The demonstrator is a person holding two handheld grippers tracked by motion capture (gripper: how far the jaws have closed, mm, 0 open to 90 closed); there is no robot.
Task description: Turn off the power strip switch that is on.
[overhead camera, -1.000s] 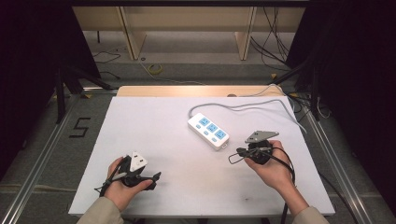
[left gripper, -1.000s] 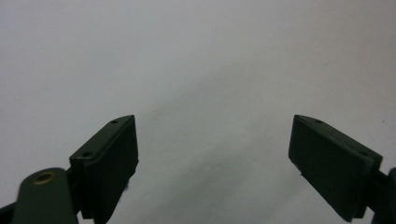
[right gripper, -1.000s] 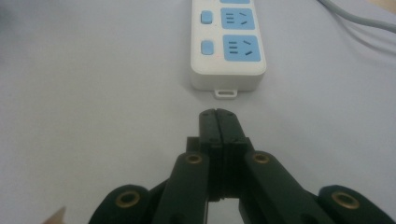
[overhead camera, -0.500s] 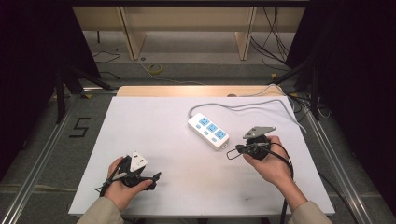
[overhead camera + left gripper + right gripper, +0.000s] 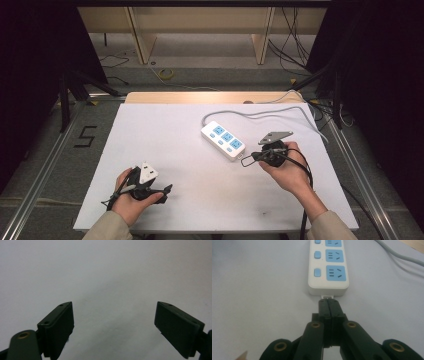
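A white power strip (image 5: 223,141) with three blue sockets lies on the white table (image 5: 165,125), right of centre; its near end (image 5: 328,288) fills the top of the right gripper view. My right gripper (image 5: 245,161) is shut, its jaws pressed flat together (image 5: 328,302). Their tips point at a small white tab on the strip's near end and sit right against it. Whether they touch it I cannot tell. My left gripper (image 5: 167,189) rests near the front left of the table, open (image 5: 113,322), with bare table between its pads.
The strip's grey cable (image 5: 260,114) loops from its far end to the table's back right and off the edge. A wooden strip (image 5: 210,97) runs along the far edge. Black cables trail from both grippers over the front edge.
My right gripper has edged slightly up and left toward the strip's near end, still shut. The left hand has stayed in place.
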